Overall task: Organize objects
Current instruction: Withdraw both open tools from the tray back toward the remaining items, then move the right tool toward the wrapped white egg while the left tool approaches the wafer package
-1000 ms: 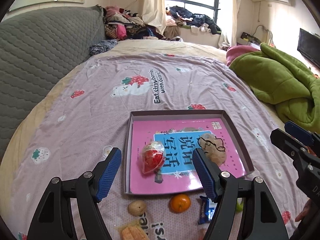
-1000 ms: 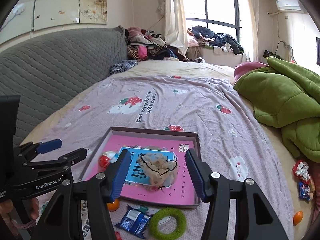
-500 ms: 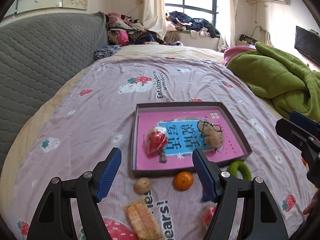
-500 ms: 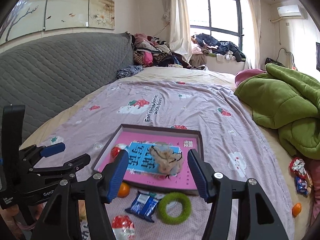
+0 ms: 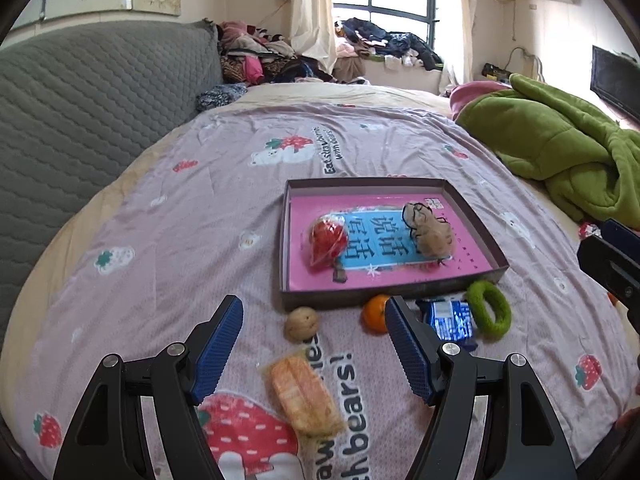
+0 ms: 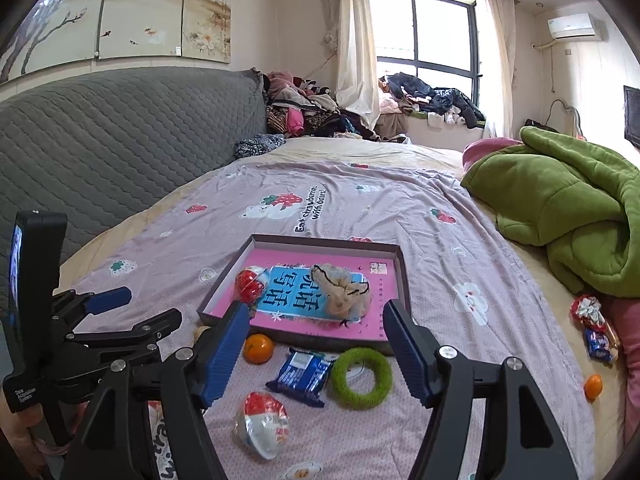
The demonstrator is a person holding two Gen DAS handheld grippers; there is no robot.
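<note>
Two empty grippers, left [image 5: 312,346] wide, right [image 6: 316,344] opening; cracker packet [image 5: 304,394] lies lengthwise

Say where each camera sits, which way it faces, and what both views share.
Left wrist: on the left hand-held gripper, facing down the bed at the tray; its open blue fingers show, the right hand-held gripper at the right edge.
Right wrist: on the right hand-held gripper, jaws opening and empty, facing the same way; the left one shows at left.
Shared: tray, orange, green ring, blue packet.
</note>
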